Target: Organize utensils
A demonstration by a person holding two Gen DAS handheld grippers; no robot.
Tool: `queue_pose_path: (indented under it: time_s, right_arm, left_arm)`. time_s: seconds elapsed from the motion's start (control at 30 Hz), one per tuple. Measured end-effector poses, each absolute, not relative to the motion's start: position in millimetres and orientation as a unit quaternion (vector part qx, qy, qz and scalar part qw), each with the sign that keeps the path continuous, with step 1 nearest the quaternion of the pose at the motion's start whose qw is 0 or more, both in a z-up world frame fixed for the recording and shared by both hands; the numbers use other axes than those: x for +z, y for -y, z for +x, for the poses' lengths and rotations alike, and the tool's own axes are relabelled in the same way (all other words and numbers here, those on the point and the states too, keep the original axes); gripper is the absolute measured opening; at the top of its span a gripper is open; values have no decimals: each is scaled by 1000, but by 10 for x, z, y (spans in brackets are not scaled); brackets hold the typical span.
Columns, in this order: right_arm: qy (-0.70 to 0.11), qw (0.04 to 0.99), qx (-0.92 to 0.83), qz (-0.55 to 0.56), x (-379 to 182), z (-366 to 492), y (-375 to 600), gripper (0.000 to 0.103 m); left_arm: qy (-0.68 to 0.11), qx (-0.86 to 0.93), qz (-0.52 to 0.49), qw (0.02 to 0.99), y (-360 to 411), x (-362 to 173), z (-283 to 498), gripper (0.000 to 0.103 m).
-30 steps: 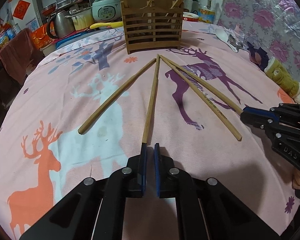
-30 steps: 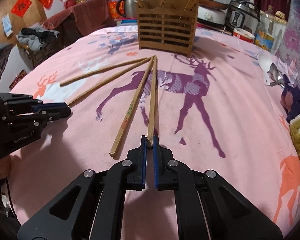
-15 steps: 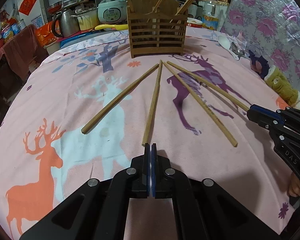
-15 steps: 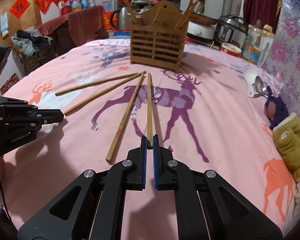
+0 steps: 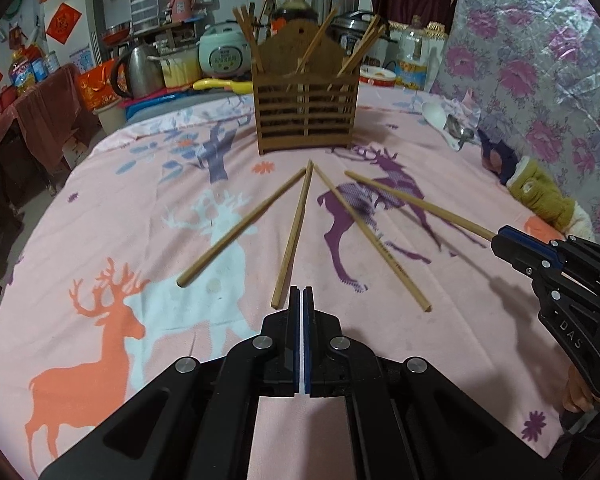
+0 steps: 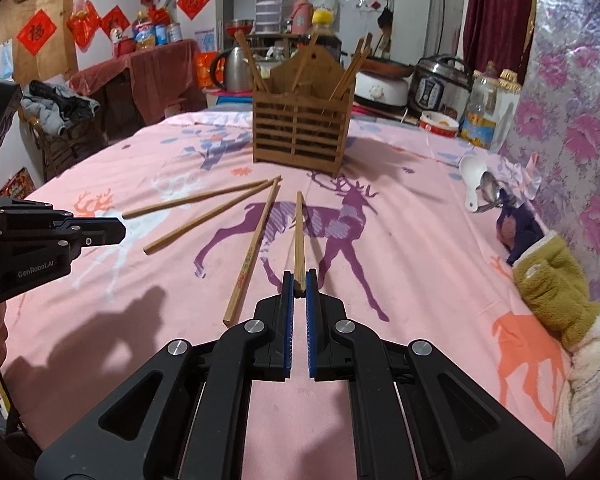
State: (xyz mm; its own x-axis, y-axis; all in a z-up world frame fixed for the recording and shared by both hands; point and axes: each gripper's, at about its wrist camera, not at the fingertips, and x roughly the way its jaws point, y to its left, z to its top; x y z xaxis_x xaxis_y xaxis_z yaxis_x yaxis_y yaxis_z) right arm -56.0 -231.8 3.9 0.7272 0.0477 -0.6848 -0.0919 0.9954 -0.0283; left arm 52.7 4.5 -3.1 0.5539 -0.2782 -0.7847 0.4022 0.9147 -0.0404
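The right gripper [image 6: 299,280] has its jaws clamped on the near end of 1 wooden chopstick [image 6: 299,236], which slants forward toward the wooden utensil holder [image 6: 302,132] with its far tip low over the purple deer print. In the left wrist view this held chopstick [image 5: 416,204] runs from the right gripper [image 5: 500,236] at the right edge toward the middle of the table.

The left gripper [image 5: 302,296] has its jaws pressed together with nothing between them; the end of the nearest chopstick [image 5: 294,232] lies just beside its tips, to their left, not gripped. In the right wrist view the left gripper [image 6: 118,230] sits at the left edge, jaws closed.

3 other chopsticks lie loose on the pink deer-print tablecloth [image 5: 100,240], fanned out with their far ends meeting near the holder: the leftmost chopstick [image 5: 240,228], the nearest one in the middle, and the printed chopstick [image 5: 372,240] to the right.

The utensil holder [image 5: 306,116] stands upright at the far side of the table, with several chopsticks already sticking out of it at angles. A white spoon [image 6: 473,178] lies near the right edge, beside a green cloth [image 6: 552,280].
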Motion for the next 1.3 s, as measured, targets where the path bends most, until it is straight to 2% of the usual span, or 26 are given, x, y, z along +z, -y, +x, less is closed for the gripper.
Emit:
queue_pose_path:
  time_s: [0.4, 0.57, 1.0, 1.3]
  right_arm:
    - [-322, 946, 36, -19, 411, -853, 2375, 7]
    - [-316, 948, 46, 3, 500, -940, 2446, 7]
    - [-363, 925, 90, 65, 199, -710, 2519, 7]
    - [-352, 929, 87, 70, 242, -680, 2567, 7]
  left_arm:
    - [-398, -199, 51, 894, -172, 361, 316, 2]
    - [-406, -200, 19, 891, -334, 407, 308, 2]
    - [-476, -214, 0, 853, -289, -64, 659, 2]
    - [-490, -204, 31, 847, -94, -320, 904, 2]
